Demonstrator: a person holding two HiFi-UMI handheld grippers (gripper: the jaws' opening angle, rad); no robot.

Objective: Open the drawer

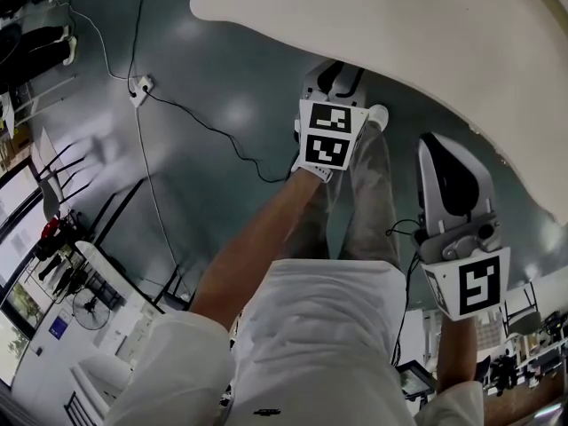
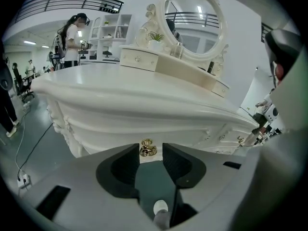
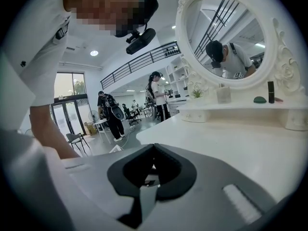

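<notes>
While its jaws stand spread, left tool (image 2: 150,157) faces the knob (image 2: 147,148).
Knob lies straight ahead between the tips, untouched; right tool (image 3: 153,150), pressed together, is farther off.

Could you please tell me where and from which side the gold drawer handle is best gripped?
Grip the gold handle itself, coming straight at the front of the dressing table. It is small and stands proud of that front, so fingers can close on either side. The open left gripper is lined up with it.

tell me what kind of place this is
Probably a big open-plan hall, perhaps a lab or showroom, not a home: a vanity with mirror, with chairs and a mezzanine railing behind.
</notes>
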